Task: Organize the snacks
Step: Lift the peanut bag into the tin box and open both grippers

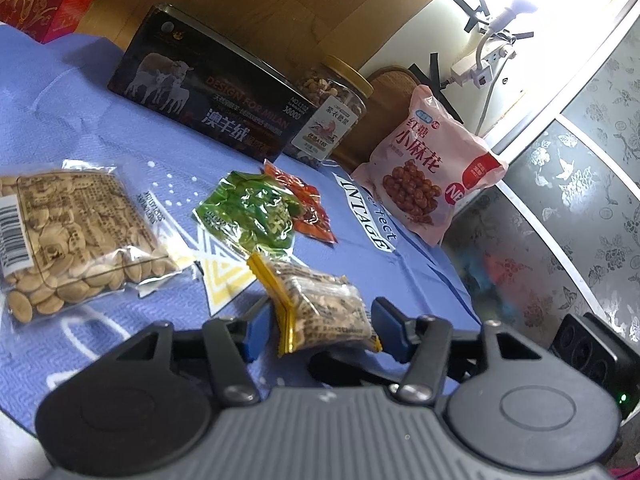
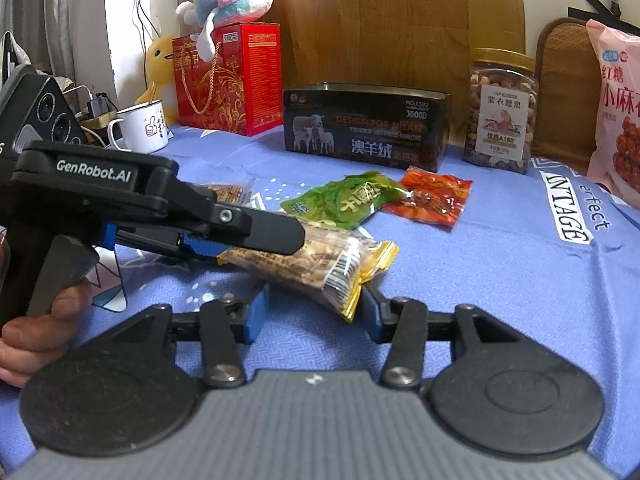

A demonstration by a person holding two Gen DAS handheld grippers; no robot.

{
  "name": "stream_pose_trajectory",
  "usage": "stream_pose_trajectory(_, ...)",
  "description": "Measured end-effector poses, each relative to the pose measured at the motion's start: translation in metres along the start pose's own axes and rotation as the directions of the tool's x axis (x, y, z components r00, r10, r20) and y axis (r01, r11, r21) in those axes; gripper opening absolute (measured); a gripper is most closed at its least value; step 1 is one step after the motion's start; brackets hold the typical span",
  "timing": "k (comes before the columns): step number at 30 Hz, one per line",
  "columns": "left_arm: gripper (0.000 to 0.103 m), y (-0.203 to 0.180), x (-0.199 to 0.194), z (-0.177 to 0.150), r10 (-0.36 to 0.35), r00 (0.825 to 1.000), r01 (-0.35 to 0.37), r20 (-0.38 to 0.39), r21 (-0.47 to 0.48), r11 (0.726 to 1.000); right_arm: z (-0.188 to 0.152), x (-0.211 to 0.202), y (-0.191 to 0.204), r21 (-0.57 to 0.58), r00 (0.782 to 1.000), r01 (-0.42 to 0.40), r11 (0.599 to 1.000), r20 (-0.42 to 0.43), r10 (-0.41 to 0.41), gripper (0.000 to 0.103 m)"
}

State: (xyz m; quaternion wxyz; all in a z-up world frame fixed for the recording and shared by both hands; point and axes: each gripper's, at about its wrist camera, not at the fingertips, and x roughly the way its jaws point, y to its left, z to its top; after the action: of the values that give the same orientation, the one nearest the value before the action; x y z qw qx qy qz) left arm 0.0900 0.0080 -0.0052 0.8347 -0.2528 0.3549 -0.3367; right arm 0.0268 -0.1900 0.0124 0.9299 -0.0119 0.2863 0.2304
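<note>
A small yellow-edged packet of seeds (image 1: 324,312) lies between the blue pads of my left gripper (image 1: 320,330), whose jaws stand open around it. In the right wrist view the same packet (image 2: 320,264) sits under the left gripper's fingers (image 2: 256,232), and its yellow end lies between the open pads of my right gripper (image 2: 312,316). A green snack packet (image 1: 248,212) (image 2: 344,198) and a red one (image 1: 308,208) (image 2: 430,196) lie on the blue cloth beyond. A large clear bag of seeds (image 1: 76,236) lies left. An open black tin box (image 1: 208,92) (image 2: 364,124) stands behind.
A jar of nuts (image 2: 502,112) (image 1: 336,112) and a pink snack bag (image 1: 428,168) (image 2: 618,112) stand at the back right. A red gift box (image 2: 228,80), a white mug (image 2: 142,126) and plush toys stand at the back left. The cloth's right edge drops off (image 1: 452,264).
</note>
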Motion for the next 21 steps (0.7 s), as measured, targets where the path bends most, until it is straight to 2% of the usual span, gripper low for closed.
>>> stream_pose_trajectory(13,0.049,-0.0006,0.0002,-0.0009,0.008,1.0,-0.008,0.0,0.009,1.0,-0.0003,0.0001,0.004,-0.026,1.0,0.013,1.0,-0.001,-0.013,0.051)
stream_pose_trajectory(21,0.047,-0.0009,0.0009,-0.001,0.005,1.0,-0.005,0.001,0.012,1.0,0.0003,-0.0005,0.0052,-0.036,1.0,0.021,0.999,0.003,-0.021,0.043)
